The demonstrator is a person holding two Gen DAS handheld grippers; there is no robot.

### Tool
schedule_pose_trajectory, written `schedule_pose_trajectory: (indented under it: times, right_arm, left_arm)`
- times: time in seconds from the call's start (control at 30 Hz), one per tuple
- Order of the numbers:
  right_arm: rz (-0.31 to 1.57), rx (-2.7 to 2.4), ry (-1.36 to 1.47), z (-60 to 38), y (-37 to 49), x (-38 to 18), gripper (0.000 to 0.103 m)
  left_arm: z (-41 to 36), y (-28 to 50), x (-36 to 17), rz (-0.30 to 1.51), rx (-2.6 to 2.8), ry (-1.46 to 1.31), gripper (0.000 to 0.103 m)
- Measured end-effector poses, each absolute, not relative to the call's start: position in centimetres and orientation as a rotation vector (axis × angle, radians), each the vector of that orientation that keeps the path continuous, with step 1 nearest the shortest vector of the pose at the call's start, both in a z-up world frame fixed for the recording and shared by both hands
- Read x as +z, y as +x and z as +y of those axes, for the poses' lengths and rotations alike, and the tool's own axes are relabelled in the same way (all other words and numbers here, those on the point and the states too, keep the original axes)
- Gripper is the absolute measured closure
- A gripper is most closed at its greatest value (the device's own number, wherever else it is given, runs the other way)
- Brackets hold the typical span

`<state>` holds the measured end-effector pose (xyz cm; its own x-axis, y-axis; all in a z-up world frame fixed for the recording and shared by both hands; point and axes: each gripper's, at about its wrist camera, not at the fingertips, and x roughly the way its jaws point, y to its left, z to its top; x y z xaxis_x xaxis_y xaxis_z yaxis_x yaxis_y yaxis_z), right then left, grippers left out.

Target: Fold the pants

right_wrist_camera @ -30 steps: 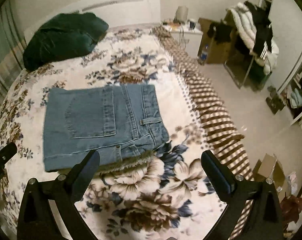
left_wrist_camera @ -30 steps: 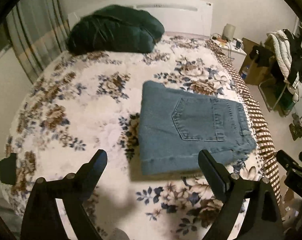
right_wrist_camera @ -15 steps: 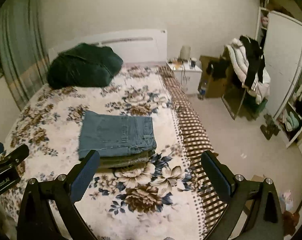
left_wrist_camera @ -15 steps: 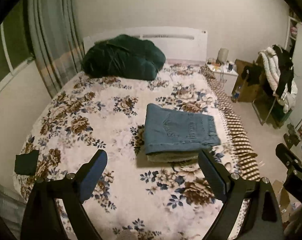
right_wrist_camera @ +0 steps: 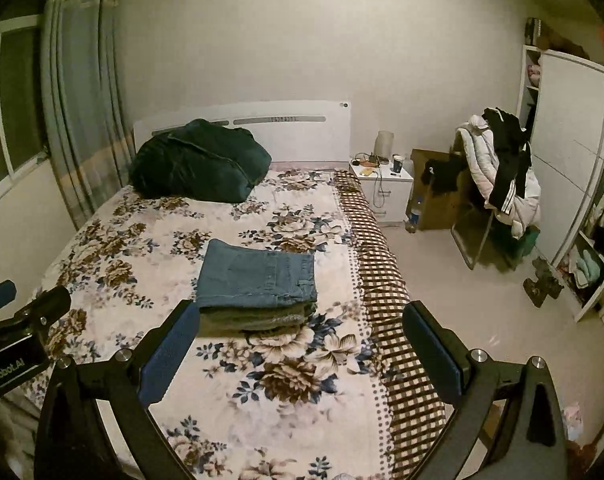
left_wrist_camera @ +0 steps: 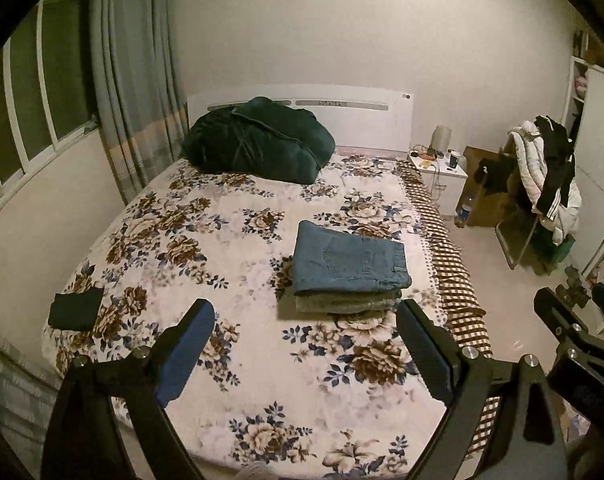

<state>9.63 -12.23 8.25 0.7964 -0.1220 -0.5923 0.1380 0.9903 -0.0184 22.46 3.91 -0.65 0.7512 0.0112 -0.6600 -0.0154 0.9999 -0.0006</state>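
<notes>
left gripper [left_wrist_camera: 305, 332] jaws spread, empty | right gripper [right_wrist_camera: 302, 332] jaws spread, empty | folded jeans [left_wrist_camera: 347, 266] stacked on bed [left_wrist_camera: 182, 264] just ahead of both | farther off than before | dark bundle [left_wrist_camera: 258, 144] beyond by headboard

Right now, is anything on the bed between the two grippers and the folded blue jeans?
Nothing visible: only bare floral bedspread separates the open left gripper and open right gripper from the folded blue denim jeans.
</notes>
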Motion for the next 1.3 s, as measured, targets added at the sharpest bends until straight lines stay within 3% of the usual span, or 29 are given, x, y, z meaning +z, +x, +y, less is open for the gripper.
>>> schedule_pose_trajectory:
  times: [0.13, 1.3]
  right_arm:
    - [0.619, -0.144, 0.024, -12.0, 7.1, 9.8, 0.000]
    - [0.615, -0.132, 0.031, -10.8, 4.6, 12.7, 0.000]
  left_arm:
    - [4.2, 21.1, 0.2, 0.717, 0.003, -0.010, 0.000]
    - [3.5, 18.1, 2.0, 0.707, -0.011, 0.001, 0.000]
